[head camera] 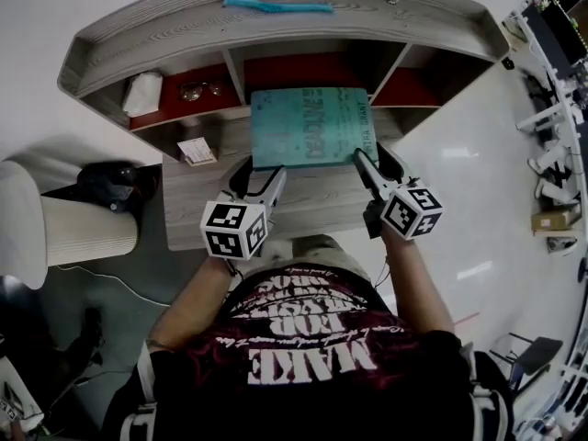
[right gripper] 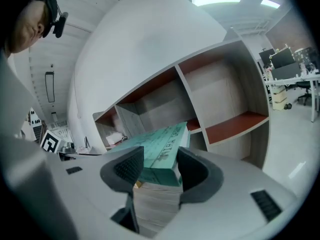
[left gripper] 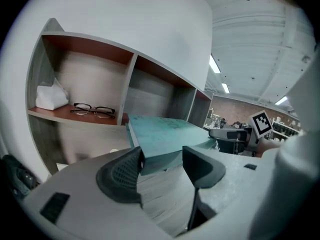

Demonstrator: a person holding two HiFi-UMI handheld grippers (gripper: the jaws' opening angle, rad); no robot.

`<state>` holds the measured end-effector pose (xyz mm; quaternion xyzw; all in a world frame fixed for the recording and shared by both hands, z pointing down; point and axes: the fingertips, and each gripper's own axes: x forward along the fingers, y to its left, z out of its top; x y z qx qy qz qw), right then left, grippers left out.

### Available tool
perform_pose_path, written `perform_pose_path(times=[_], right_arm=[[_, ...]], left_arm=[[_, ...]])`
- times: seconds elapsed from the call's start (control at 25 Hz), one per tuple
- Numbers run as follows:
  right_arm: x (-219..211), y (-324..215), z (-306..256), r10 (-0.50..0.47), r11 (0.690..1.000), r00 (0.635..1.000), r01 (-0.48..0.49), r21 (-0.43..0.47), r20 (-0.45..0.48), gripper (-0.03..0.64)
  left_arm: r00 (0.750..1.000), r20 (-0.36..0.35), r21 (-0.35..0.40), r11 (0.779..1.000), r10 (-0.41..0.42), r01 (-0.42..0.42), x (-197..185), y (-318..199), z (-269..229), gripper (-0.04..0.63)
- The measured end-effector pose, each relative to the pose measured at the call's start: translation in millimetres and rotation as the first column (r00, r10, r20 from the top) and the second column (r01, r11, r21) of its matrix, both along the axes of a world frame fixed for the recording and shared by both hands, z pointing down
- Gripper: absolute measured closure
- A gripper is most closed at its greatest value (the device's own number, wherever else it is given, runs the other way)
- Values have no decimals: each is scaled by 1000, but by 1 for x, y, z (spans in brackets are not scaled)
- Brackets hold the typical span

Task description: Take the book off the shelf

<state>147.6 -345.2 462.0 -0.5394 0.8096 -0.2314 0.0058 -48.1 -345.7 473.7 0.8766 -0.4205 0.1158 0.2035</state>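
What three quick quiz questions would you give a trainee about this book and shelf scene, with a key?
1. True or false: the glasses share a shelf compartment with the white bundle.
2. How many grippers clamp the teal book? A none, B one, C two.
3. Fill in: the blue object lies ___ the shelf unit.
Key: 1 true. 2 C: the left gripper and the right gripper each hold a near corner. 3 on top of.
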Motion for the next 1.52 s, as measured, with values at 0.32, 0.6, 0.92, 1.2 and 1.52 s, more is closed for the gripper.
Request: perform_pose_path(times=[0.32, 0.6, 0.92, 1.2, 1.52], right_arm=[[-10, 41, 22, 22, 1000, 1000, -22, -11, 18, 410], [-16, 62, 73, 21, 996, 1000, -20, -83, 17, 408], [-28, 63, 156, 9, 984, 1000, -8, -179, 4, 407], [-29, 68, 235, -13, 958, 1000, 9, -288, -13, 407], [-33, 77, 304, -70, 928, 997, 51, -368, -40, 400]], left_arm=[[1000, 3, -4, 1000, 17, -17, -11, 38, 21, 342], [999, 29, -42, 998, 37, -36, -17, 57, 70, 342], [998, 46, -89, 996, 35, -31, -28, 58, 148, 342], [997, 69, -157, 987, 29, -18, -29, 67, 228, 342], [988, 150, -165, 986, 19, 6, -31, 86, 297, 342]])
